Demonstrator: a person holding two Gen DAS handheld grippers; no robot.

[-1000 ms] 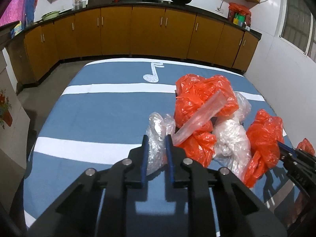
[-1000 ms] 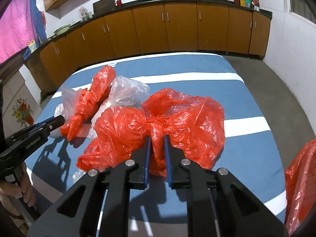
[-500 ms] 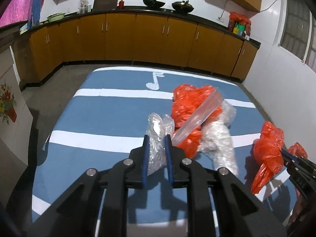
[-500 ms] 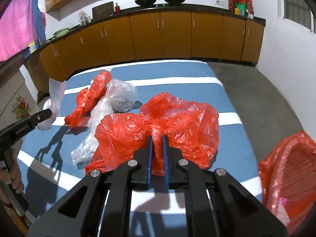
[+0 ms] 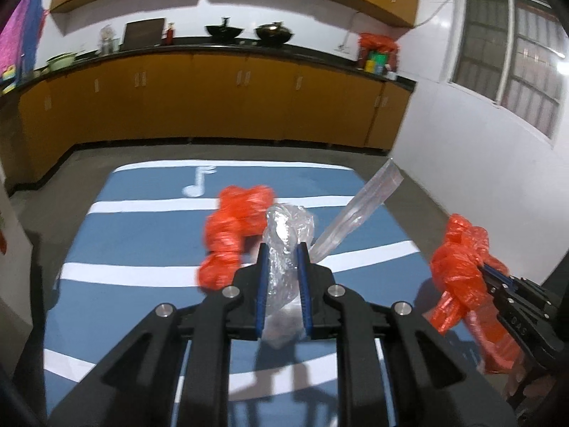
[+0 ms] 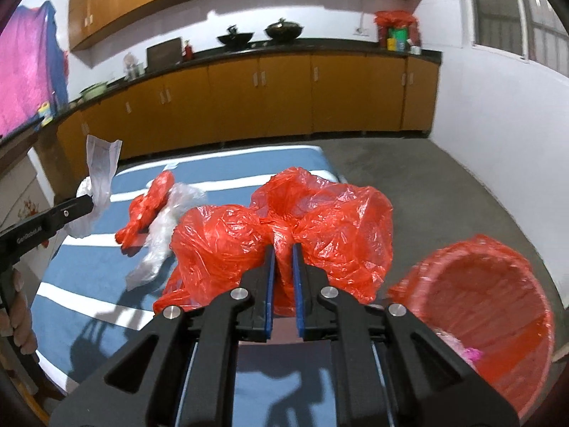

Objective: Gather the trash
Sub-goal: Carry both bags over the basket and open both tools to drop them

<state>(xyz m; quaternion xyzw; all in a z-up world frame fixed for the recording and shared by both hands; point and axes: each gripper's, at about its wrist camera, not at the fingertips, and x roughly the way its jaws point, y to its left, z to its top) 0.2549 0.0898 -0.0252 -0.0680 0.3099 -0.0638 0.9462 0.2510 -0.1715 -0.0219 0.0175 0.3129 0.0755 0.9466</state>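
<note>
My left gripper (image 5: pixel 281 249) is shut on a crumpled clear plastic bag (image 5: pixel 288 235) with a long clear strip (image 5: pixel 355 210) and holds it above the blue striped table (image 5: pixel 142 242). My right gripper (image 6: pixel 282 249) is shut on a big red plastic bag (image 6: pixel 320 231), lifted at the table's right edge; it also shows in the left wrist view (image 5: pixel 458 267). A smaller red bag (image 6: pixel 149 203) and a clear bag (image 6: pixel 163 227) lie on the table. A red-lined trash bin (image 6: pixel 490 316) stands on the floor to the right.
Orange cabinets (image 6: pixel 277 103) with a black counter run along the far wall. Woks (image 6: pixel 284 30) and jars sit on it. Grey floor (image 6: pixel 444 192) lies between the table and the white wall. A pink cloth (image 6: pixel 21 78) hangs at left.
Both grippers rose and pulled back with their bags. The right gripper carried the red bag to the right, bringing the red bin into view.
</note>
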